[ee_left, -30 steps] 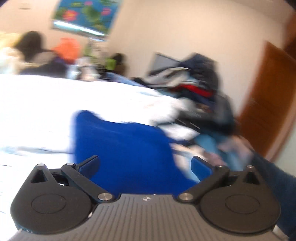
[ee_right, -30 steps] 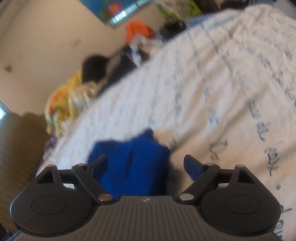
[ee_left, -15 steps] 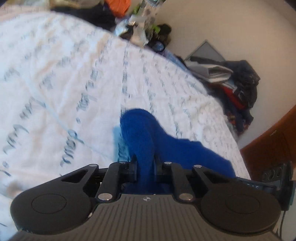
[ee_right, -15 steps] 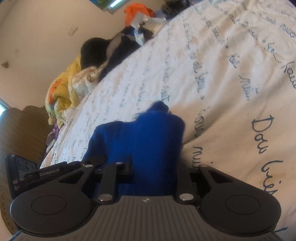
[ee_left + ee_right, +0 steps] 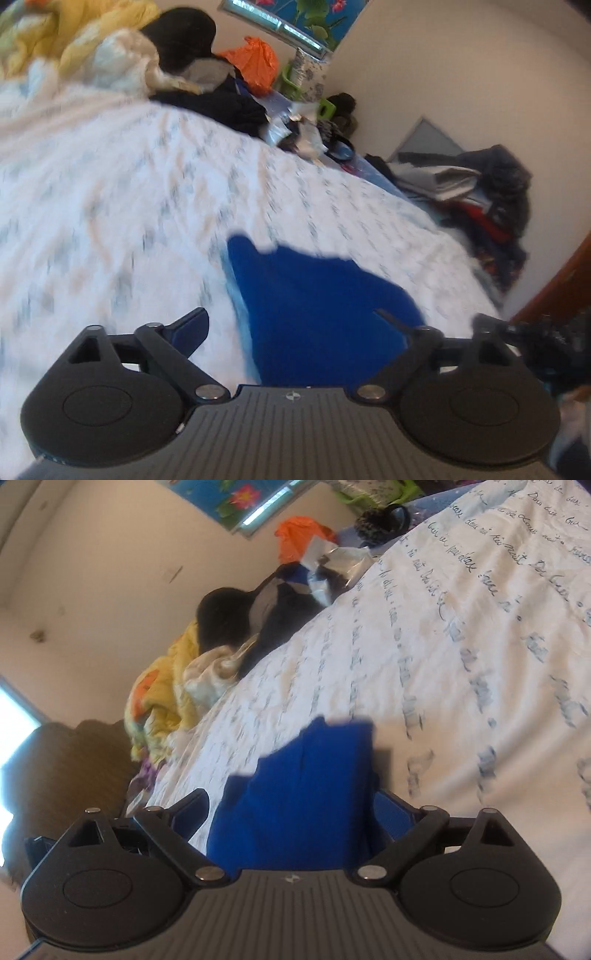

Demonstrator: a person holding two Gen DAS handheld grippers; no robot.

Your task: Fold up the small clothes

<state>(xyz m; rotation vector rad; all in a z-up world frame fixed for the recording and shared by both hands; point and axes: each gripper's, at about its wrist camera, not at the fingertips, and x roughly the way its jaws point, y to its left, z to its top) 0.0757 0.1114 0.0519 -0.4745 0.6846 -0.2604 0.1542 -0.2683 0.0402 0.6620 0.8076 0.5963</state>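
A small blue garment [image 5: 314, 306] lies bunched on the white bedspread [image 5: 129, 221] printed with script. My left gripper [image 5: 291, 325] hovers just over its near edge. Its jaws are opening, the cloth lies between them, and neither pad presses on it. The left fingertip [image 5: 192, 325] is over bare bedspread. In the right wrist view the same blue garment [image 5: 306, 797] rises as a folded ridge between the fingers of my right gripper [image 5: 291, 808]. Those jaws are opening too. The cloth lies close against the right finger [image 5: 391, 812] but is not pinched.
A yellow blanket [image 5: 74, 29], a black hat [image 5: 181, 37] and an orange bag [image 5: 255, 62] are heaped at the bed's far side. A pile of dark clothes [image 5: 491, 195] lies at the right by a wooden door [image 5: 557, 288]. A brown headboard [image 5: 66, 768] stands at the left.
Half a second ago both grippers were shut on the blue garment. Both have since spread their jaws and let it go onto the bed. The left view has swung and is blurred.
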